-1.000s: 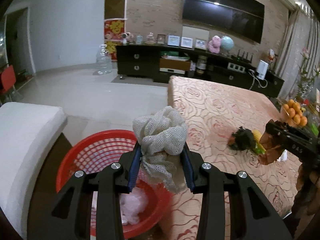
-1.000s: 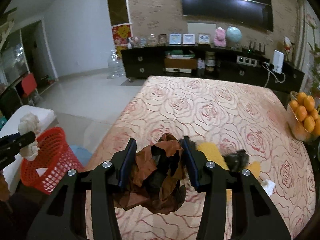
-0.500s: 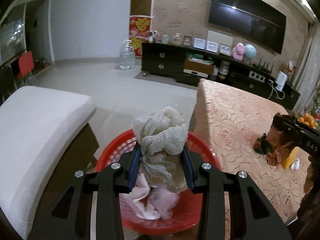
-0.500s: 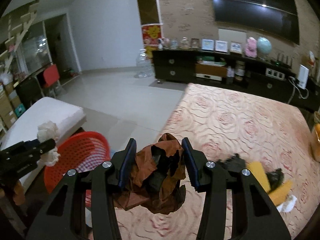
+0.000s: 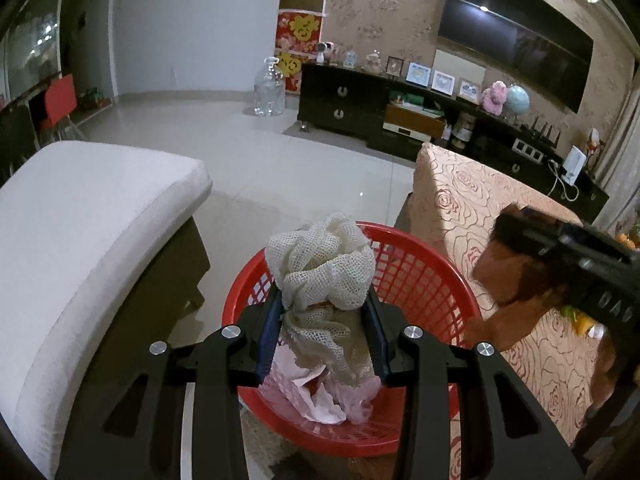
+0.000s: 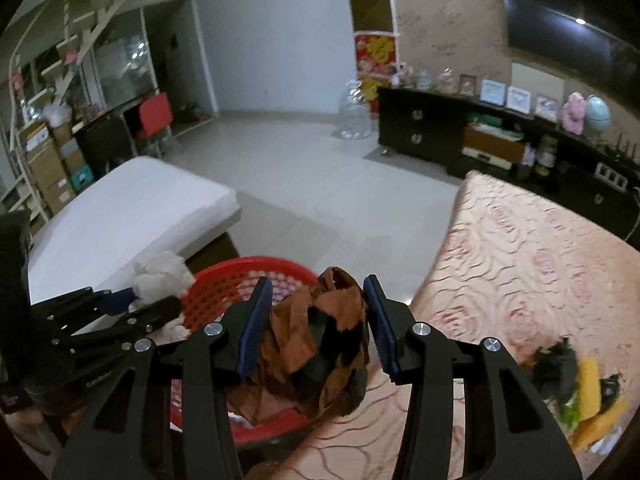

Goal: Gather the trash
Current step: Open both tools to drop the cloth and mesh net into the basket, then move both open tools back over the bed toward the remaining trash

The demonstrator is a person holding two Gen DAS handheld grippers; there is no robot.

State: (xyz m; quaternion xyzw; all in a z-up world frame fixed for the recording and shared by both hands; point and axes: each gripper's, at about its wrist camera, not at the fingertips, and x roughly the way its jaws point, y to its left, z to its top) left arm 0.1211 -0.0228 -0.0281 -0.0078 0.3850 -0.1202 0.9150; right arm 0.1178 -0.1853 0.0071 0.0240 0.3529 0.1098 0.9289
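Left claw (image 5: 324,316) clamping mesh wad (image 5: 322,264), right claw (image 6: 316,320) brown wrapper (image 6: 320,344), perhaps foil, over red basket (image 5: 424,264).

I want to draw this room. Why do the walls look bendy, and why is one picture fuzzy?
Both wrist views use fisheye lenses, so straight edges curve and the corners go dark. The right wrist view is smeared, most on the tablecloth; the left wrist view is sharper, and its mesh wad shows crisply.

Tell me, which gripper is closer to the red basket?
Left. The left gripper holds the white mesh wad right over the red basket. The right gripper, with brown crumpled paper, is at the basket's edge by the table.
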